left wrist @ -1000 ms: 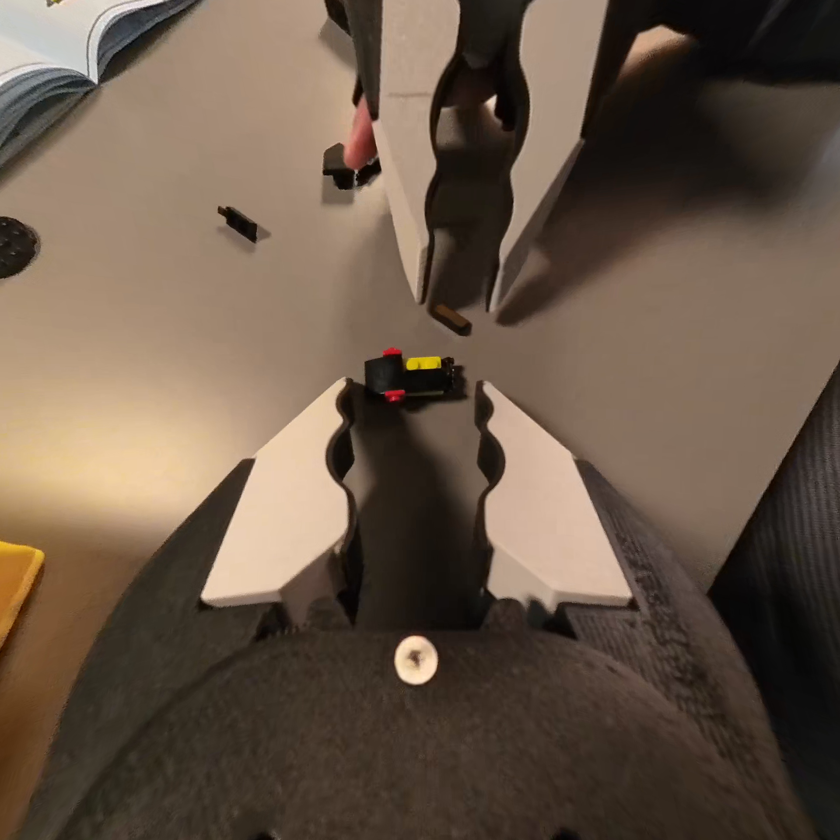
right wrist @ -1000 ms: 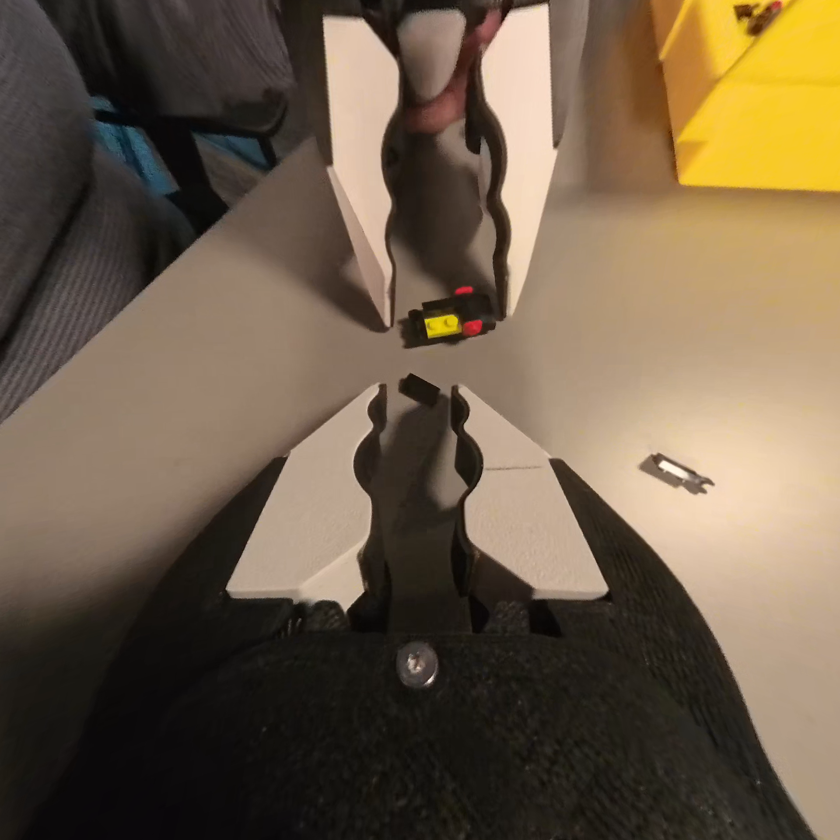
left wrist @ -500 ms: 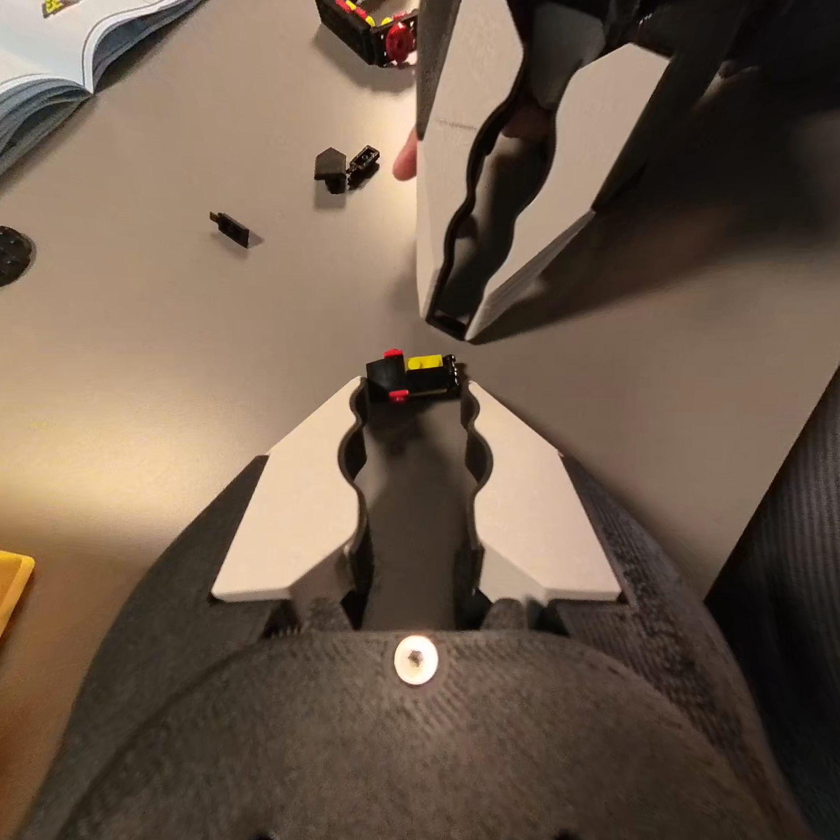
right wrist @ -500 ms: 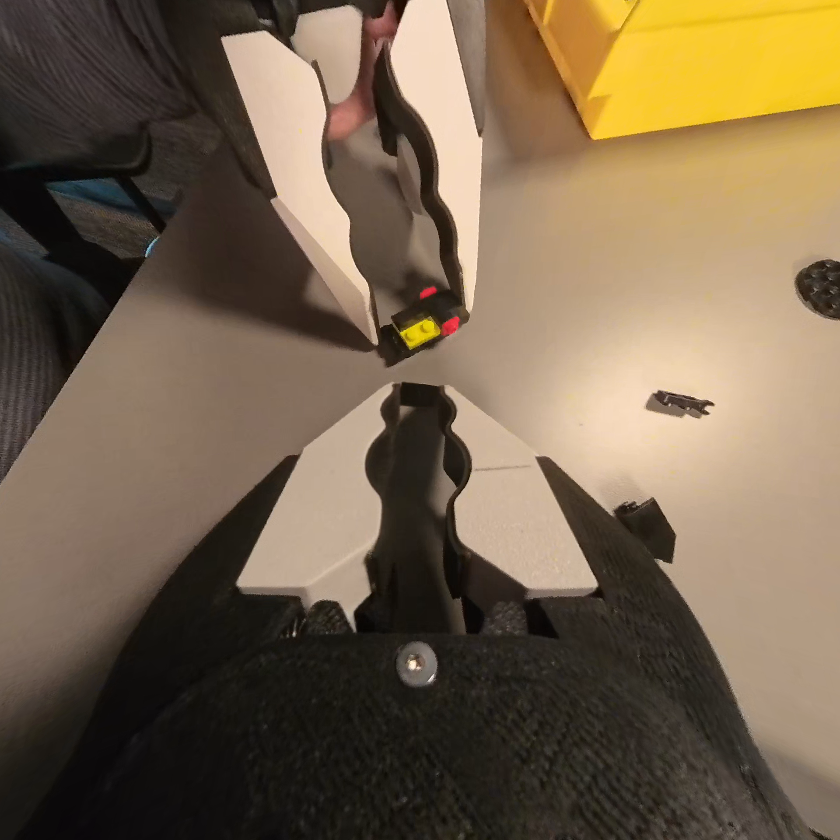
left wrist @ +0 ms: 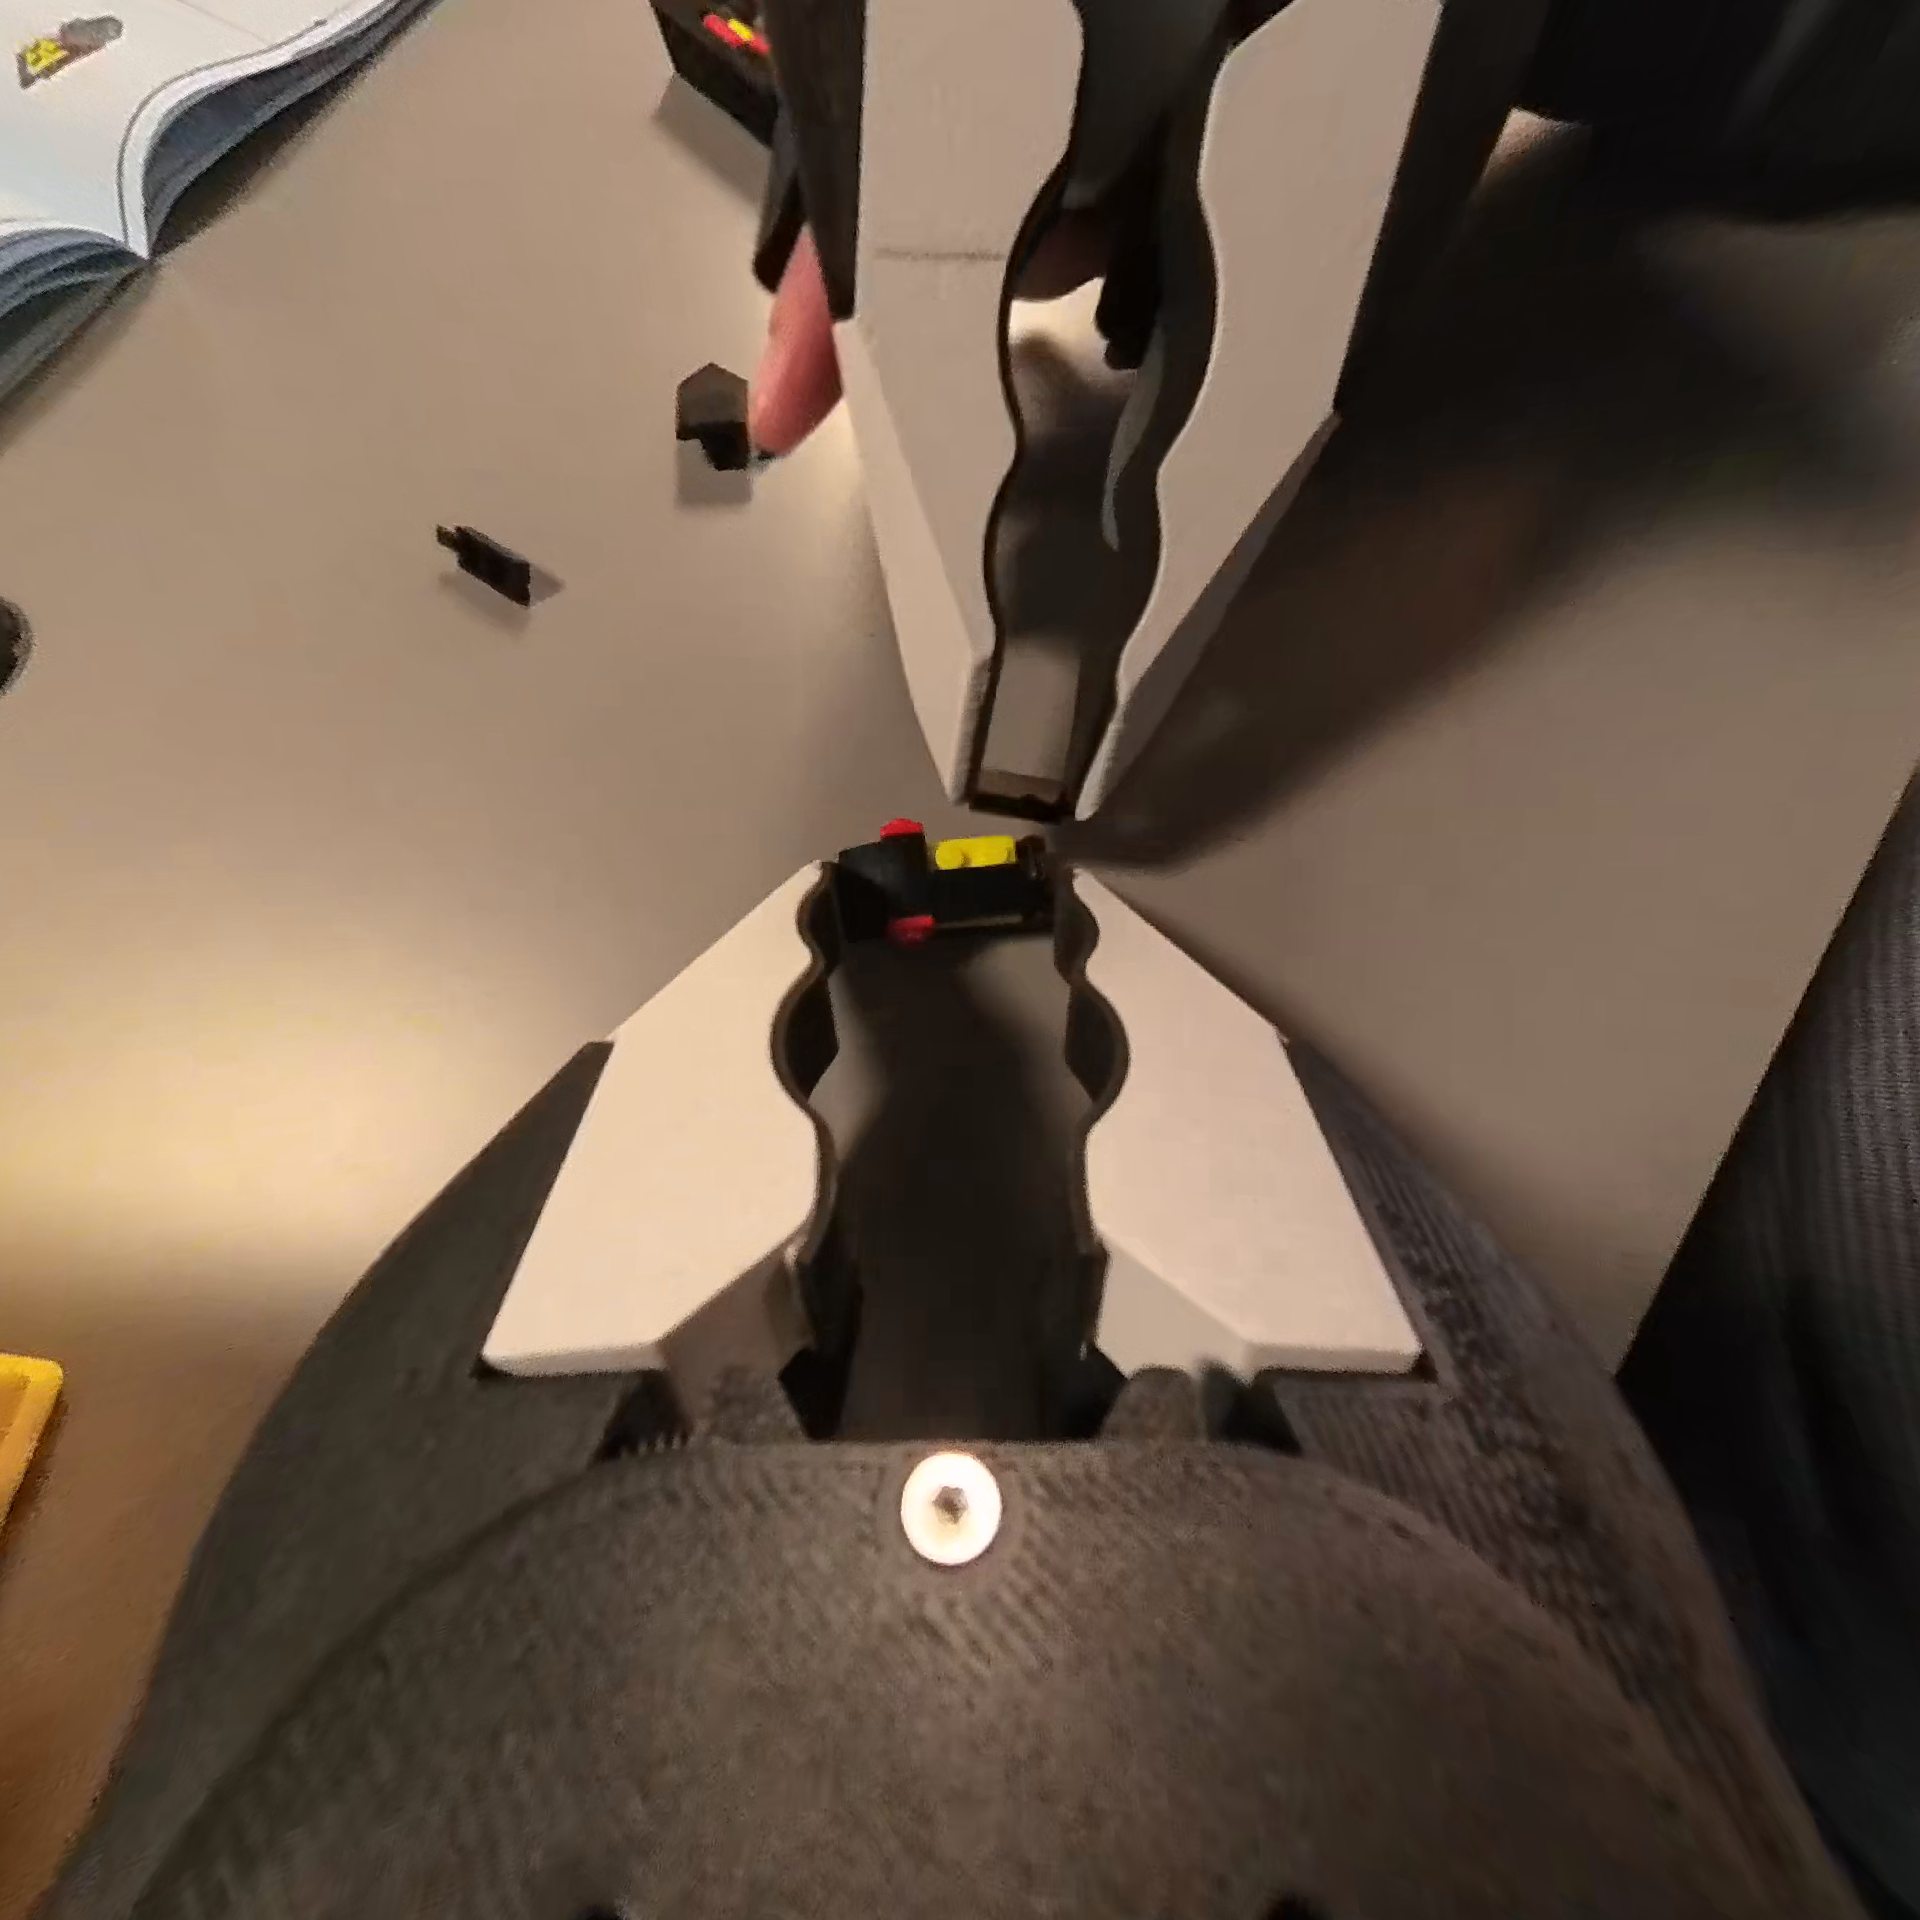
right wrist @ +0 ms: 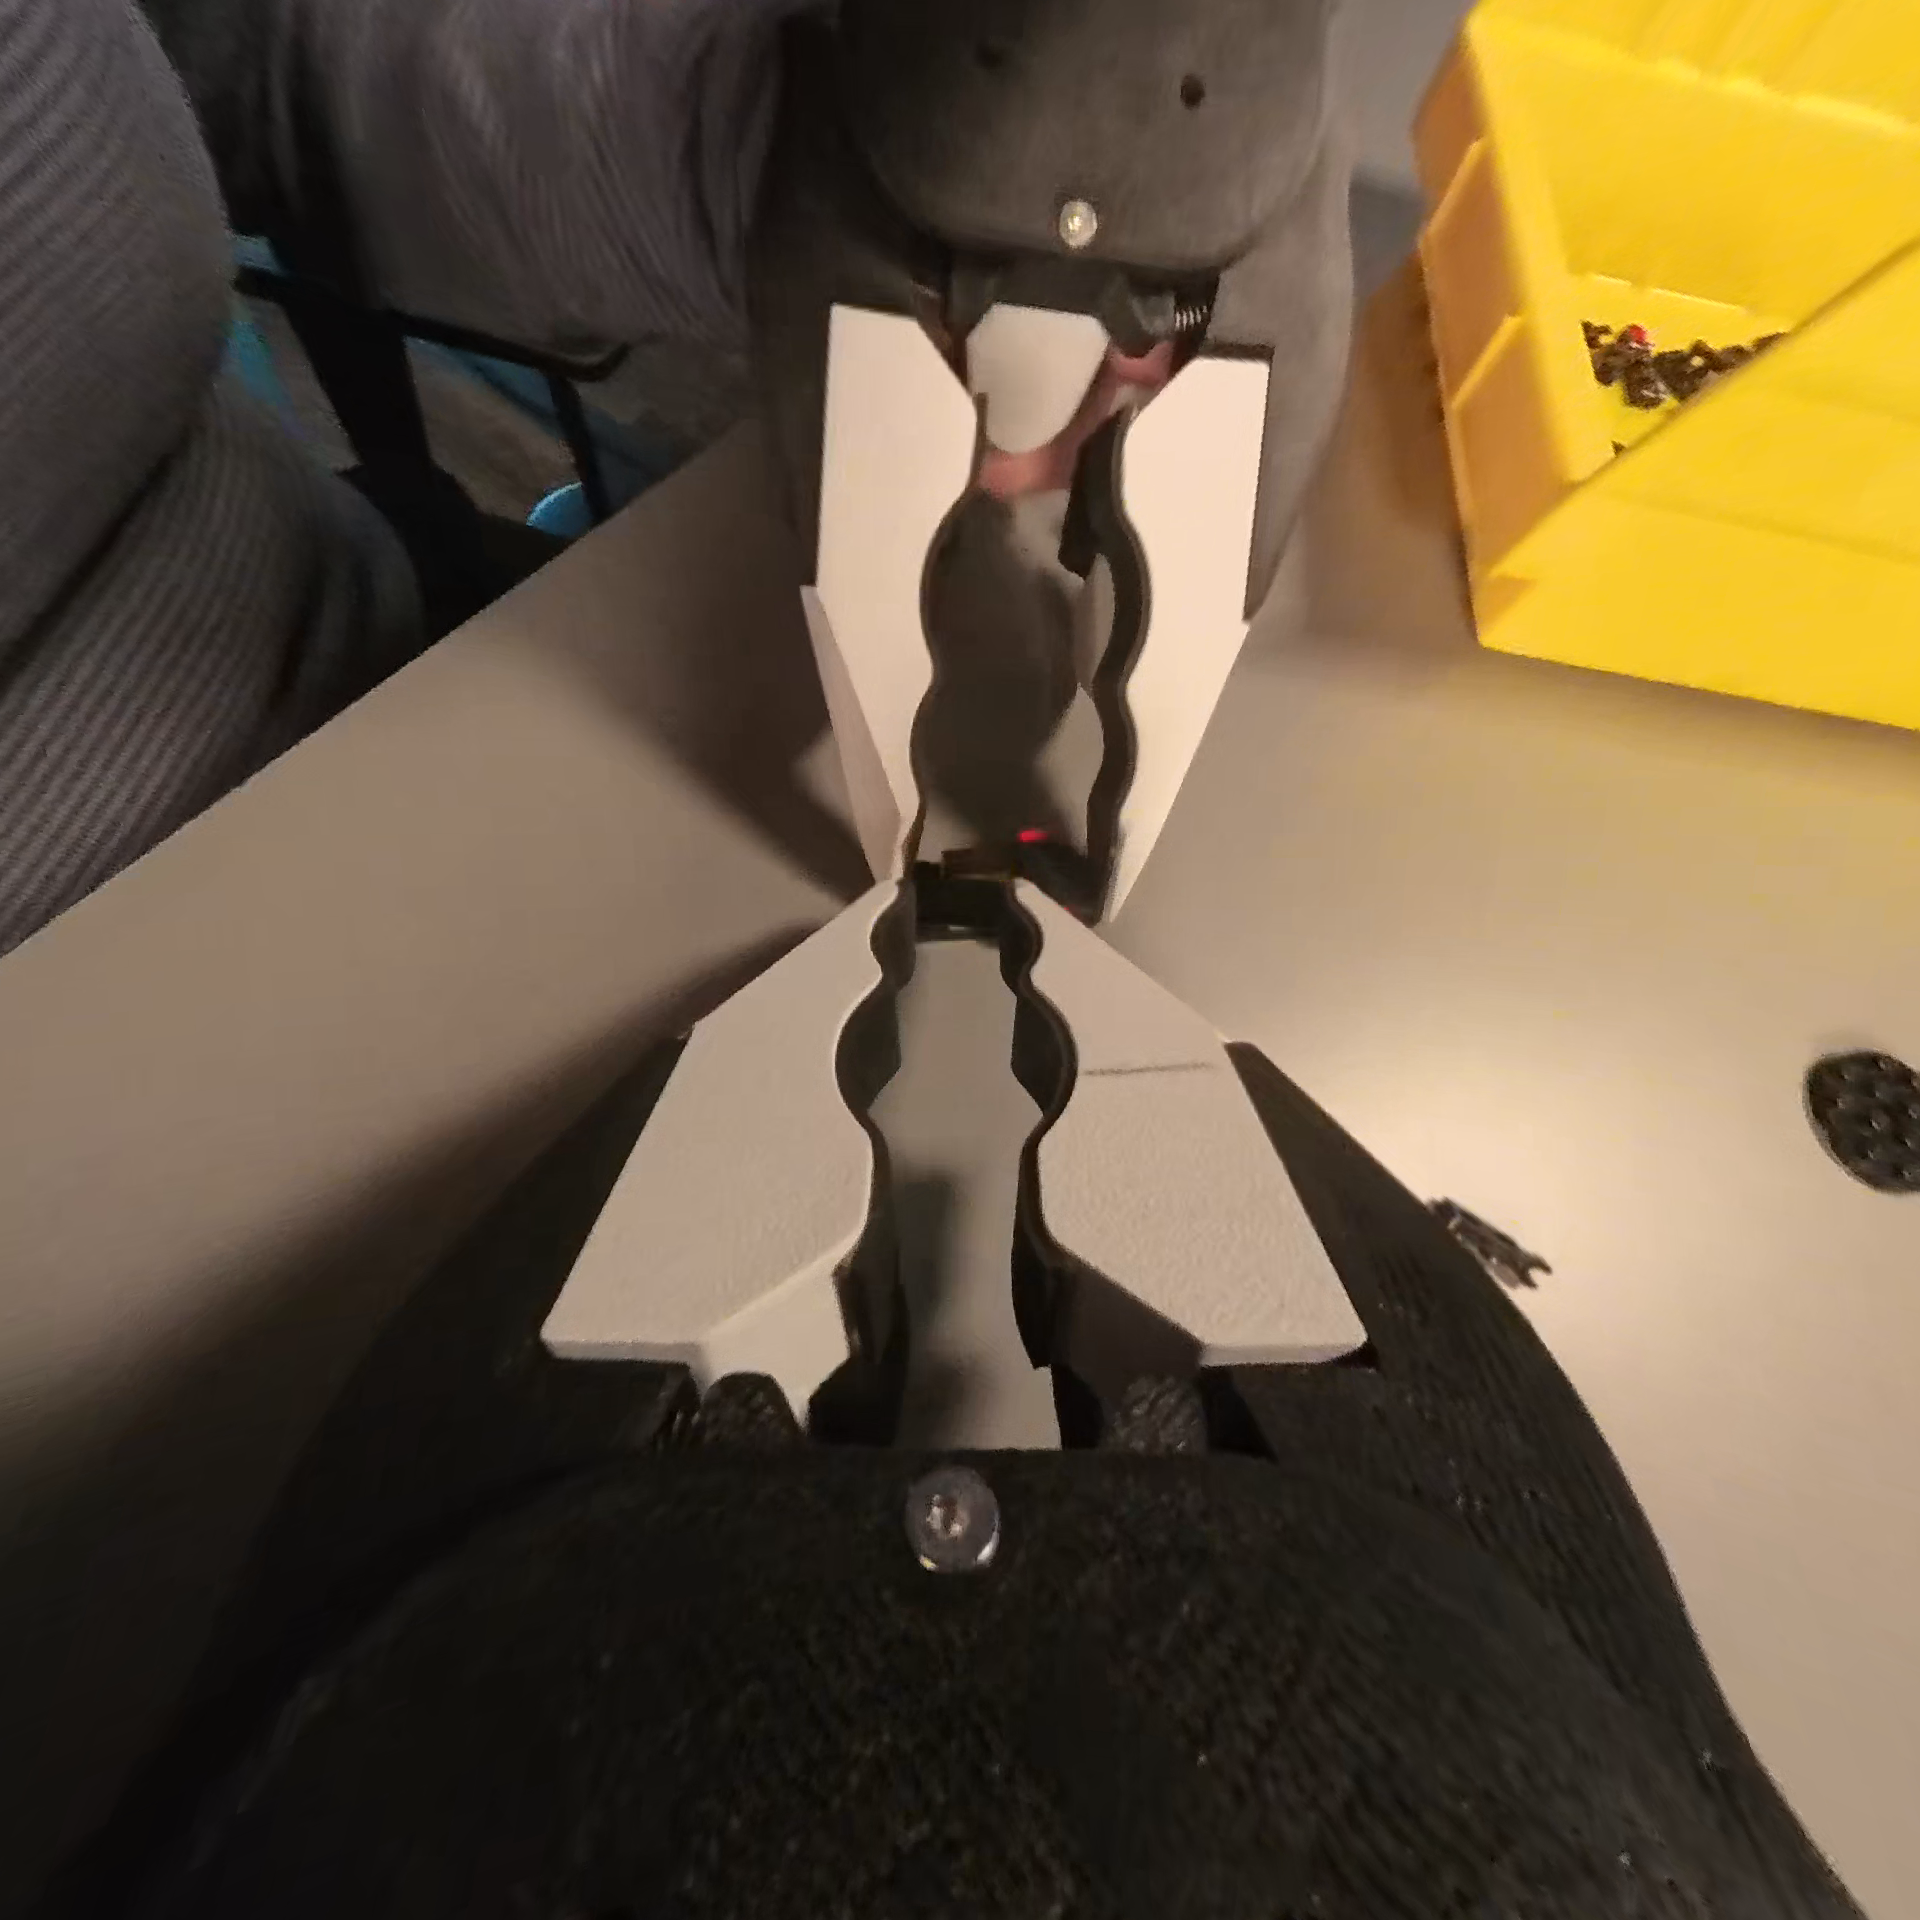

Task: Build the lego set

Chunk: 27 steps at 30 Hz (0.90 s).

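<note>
My left gripper (left wrist: pixel 943 883) is shut on a small black lego assembly (left wrist: pixel 935 883) with a yellow plate and red studs, held at the fingertips just over the grey table (left wrist: pixel 364 831). My right gripper (right wrist: pixel 961 902) is shut on a small black piece (right wrist: pixel 956 906). In the left wrist view the right gripper (left wrist: pixel 1023 795) comes in from above, with the black piece (left wrist: pixel 1013 781) right at the assembly's far right end. In the right wrist view the left gripper (right wrist: pixel 1013 868) faces me, and only a red stud and a black edge of the assembly (right wrist: pixel 1031 840) show.
An open booklet (left wrist: pixel 104 156) lies far left. Loose black pieces (left wrist: pixel 712 410) (left wrist: pixel 488 561) lie beside a person's finger (left wrist: pixel 790 353). Yellow bins (right wrist: pixel 1662 468) hold small parts. A round black piece (right wrist: pixel 1865 1127) and a clip (right wrist: pixel 1486 1242) lie to the right. The table edge (right wrist: pixel 312 727) is close. The grippers are tip to tip, or close to it.
My left gripper closed around the assembly. My right gripper closed on the loose black piece, lifted it and brought it up against the assembly's end.
</note>
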Tool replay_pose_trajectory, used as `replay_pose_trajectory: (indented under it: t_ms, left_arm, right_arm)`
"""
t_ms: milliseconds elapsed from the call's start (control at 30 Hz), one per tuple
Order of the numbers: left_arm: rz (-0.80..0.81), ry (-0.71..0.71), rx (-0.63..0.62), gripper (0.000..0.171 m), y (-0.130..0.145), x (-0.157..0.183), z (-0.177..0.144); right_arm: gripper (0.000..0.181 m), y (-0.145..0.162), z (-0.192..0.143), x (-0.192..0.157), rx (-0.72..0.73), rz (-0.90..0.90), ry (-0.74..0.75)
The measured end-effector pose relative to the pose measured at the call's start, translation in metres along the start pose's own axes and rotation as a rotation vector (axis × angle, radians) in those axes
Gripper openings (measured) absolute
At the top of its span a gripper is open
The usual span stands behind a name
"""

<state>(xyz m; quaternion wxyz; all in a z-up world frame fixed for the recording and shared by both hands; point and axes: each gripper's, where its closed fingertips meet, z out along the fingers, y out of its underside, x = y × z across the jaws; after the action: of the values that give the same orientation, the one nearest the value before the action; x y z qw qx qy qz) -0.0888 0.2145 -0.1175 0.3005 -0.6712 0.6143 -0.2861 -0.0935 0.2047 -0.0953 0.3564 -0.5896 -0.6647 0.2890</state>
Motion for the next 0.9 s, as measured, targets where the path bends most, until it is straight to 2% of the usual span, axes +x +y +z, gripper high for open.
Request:
replay_pose_trajectory:
  t_ms: [67,333,467,667,800,867,900]
  left_arm:
    - [0.022,0.01,0.009,0.04,-0.002,0.002,0.0]
    - [0.044,0.041,0.266,0.039,-0.036,0.009,-0.02]
    - [0.059,0.039,0.321,0.039,-0.045,0.013,-0.023]
    - [0.036,0.069,0.406,0.039,-0.057,0.016,-0.033]
    - [0.02,0.105,0.447,0.039,-0.063,0.019,-0.039]
    - [-0.004,0.14,0.474,0.039,-0.067,0.02,-0.044]
    - [-0.023,0.168,0.497,0.039,-0.07,0.021,-0.048]
  right_arm:
    - [0.014,-0.003,0.001,-0.001,-0.004,-0.015,-0.022]
    - [0.014,-0.026,-0.016,0.002,-0.051,-0.059,-0.054]
    - [0.014,-0.031,-0.022,-0.002,-0.127,-0.083,-0.085]
    - [0.017,-0.043,-0.029,-0.001,-0.161,-0.119,-0.059]
    - [0.029,-0.052,-0.034,0.002,-0.134,-0.142,-0.007]
    - [0.051,-0.057,-0.04,0.0,-0.107,-0.187,0.014]
    - [0.054,-0.06,-0.043,-0.002,-0.092,-0.224,0.034]
